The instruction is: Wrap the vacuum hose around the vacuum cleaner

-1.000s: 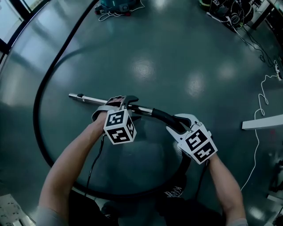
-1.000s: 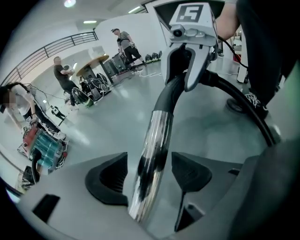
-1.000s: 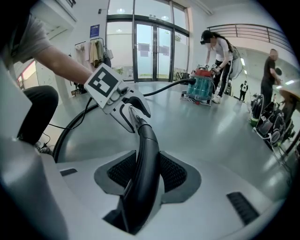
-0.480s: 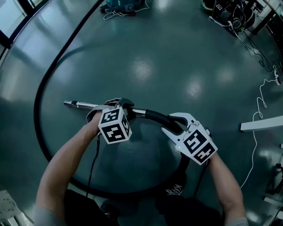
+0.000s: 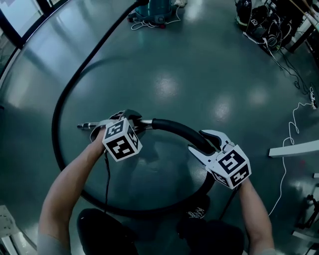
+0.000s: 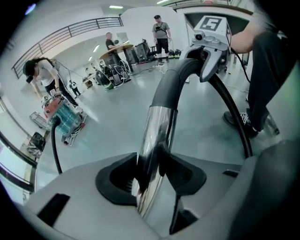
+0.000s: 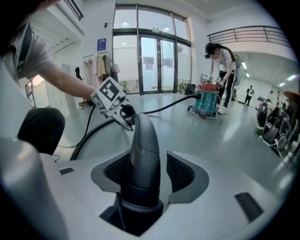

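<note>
The shiny metal wand [image 5: 87, 125] is crosswise in front of me, and my left gripper [image 5: 130, 120] is shut on it. Its jaws have just been closing, and both pads press the tube [image 6: 157, 136]. The wand runs into a black curved handle [image 5: 174, 130], which lies between the jaws of my right gripper [image 5: 209, 142]. Those jaws have just been opening, and a gap shows beside the handle [image 7: 143, 154]. From there the black hose [image 5: 57, 129] loops round my feet and runs to the teal vacuum cleaner [image 5: 157, 7] at the far top.
A person [image 7: 222, 61] bends over the vacuum cleaner [image 7: 206, 101]. Two more people [image 6: 161, 33] stand by a table at the back. Cables and equipment [image 5: 264, 17] lie at the top right. A white cable [image 5: 291, 134] and a white bar [image 5: 294, 148] are on the floor at right.
Both grippers have risen with the wand, so the handle's bend now arches closer to my head. The left gripper has shifted left and rolled a little.
</note>
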The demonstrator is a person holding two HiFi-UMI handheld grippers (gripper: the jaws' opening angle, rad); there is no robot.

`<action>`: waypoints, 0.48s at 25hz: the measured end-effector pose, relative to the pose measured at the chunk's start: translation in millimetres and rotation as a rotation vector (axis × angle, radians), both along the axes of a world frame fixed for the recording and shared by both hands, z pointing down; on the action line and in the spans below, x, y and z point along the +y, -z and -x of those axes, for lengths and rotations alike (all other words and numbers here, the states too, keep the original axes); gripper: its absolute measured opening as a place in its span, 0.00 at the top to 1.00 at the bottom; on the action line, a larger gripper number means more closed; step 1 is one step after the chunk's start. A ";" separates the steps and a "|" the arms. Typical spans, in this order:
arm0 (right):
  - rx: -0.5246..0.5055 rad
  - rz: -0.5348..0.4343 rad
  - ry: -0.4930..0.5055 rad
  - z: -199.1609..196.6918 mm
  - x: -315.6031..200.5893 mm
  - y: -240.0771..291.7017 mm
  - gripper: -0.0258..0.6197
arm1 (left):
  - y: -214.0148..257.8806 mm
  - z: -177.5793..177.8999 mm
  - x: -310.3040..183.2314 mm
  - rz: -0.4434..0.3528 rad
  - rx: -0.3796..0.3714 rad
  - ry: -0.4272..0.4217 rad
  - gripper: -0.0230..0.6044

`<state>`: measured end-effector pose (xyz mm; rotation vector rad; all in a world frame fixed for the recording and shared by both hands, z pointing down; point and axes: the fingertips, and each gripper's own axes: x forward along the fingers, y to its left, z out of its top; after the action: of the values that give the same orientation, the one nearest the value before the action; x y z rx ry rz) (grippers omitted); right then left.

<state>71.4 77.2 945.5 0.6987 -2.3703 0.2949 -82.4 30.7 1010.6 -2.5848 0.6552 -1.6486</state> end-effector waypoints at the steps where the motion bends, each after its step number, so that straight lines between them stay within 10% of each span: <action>1: -0.020 0.003 -0.007 1.8 2.0 11.5 0.62 | 9.8 4.0 5.3 0.006 0.001 0.014 0.66; 12: -0.036 0.048 0.055 43.3 11.8 150.5 0.64 | 140.8 55.4 43.4 0.074 0.035 0.157 0.66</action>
<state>28.2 89.0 795.0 0.6094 -2.4041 0.3425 -137.8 74.1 869.8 -2.6828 0.8348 -1.7045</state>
